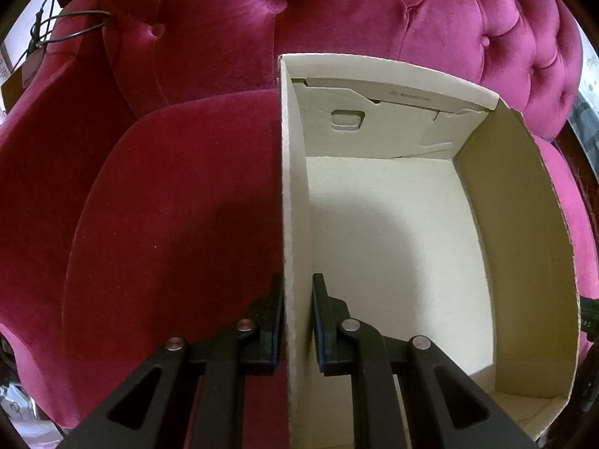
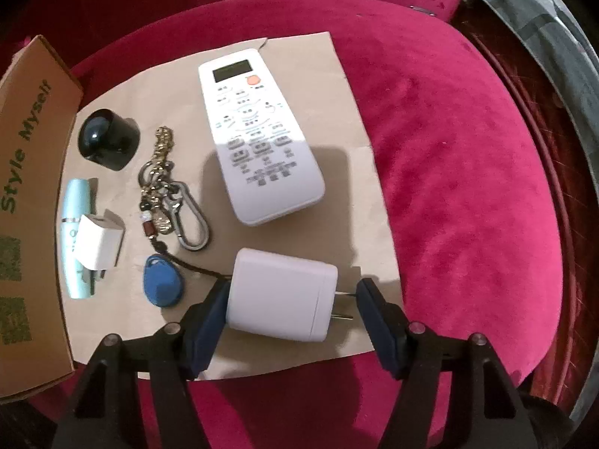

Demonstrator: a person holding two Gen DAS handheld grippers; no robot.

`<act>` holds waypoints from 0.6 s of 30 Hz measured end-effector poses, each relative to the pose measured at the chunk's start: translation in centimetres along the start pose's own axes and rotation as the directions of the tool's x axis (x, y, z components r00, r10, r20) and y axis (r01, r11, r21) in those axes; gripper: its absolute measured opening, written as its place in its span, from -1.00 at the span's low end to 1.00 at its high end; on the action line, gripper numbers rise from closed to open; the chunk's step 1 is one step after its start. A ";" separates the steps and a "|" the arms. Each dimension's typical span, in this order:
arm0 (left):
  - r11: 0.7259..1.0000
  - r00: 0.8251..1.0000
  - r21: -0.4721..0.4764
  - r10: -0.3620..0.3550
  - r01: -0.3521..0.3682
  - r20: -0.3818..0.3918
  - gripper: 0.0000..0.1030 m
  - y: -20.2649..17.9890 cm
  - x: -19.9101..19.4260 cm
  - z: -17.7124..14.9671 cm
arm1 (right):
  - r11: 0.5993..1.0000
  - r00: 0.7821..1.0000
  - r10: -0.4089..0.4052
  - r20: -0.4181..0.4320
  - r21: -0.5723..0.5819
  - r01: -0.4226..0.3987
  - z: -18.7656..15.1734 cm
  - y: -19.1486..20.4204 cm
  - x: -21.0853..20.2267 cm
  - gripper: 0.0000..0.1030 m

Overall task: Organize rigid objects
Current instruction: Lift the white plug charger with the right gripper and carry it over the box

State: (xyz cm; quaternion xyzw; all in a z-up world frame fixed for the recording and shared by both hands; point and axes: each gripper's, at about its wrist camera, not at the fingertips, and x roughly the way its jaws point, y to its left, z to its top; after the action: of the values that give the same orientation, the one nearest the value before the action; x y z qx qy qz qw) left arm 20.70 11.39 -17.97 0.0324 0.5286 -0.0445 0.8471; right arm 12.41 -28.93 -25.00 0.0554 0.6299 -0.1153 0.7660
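Down on the cardboard sheet (image 2: 239, 340), right gripper (image 2: 292, 312) jaws bracket the white charger (image 2: 279, 295) unclenched; prongs could skew it. Left gripper (image 1: 297, 321) clamps the box wall (image 1: 295, 224).

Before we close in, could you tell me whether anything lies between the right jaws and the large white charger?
Nothing visible does: the large white charger already lies between the open right gripper jaws, prongs toward one pad.

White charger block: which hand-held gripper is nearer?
Right hand-held gripper straddles the white charger block, not yet clamped. Left hand-held gripper grips the box wall, away from it.
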 end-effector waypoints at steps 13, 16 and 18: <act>1.000 1.000 0.002 0.002 -0.002 0.002 -0.72 -0.1 0.0 0.0 | 1.000 0.999 0.003 0.036 0.000 -0.003 -0.6 0.3 -3.3 0.40; 1.000 1.000 0.004 0.003 -0.003 0.002 -0.72 -0.2 0.0 0.0 | 1.000 0.999 0.008 0.054 -0.006 -0.008 -0.4 0.6 -4.8 0.40; 1.000 1.000 0.003 0.002 -0.002 0.002 -0.72 -0.2 -0.1 0.0 | 1.000 0.998 0.015 0.063 -0.009 -0.014 -0.2 0.9 -5.5 0.40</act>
State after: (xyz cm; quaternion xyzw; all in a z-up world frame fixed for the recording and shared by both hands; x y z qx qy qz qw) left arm 20.61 11.24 -17.91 0.0343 0.5276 -0.0443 0.8477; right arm 11.48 -27.39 -19.68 0.0528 0.6057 -0.1087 0.7865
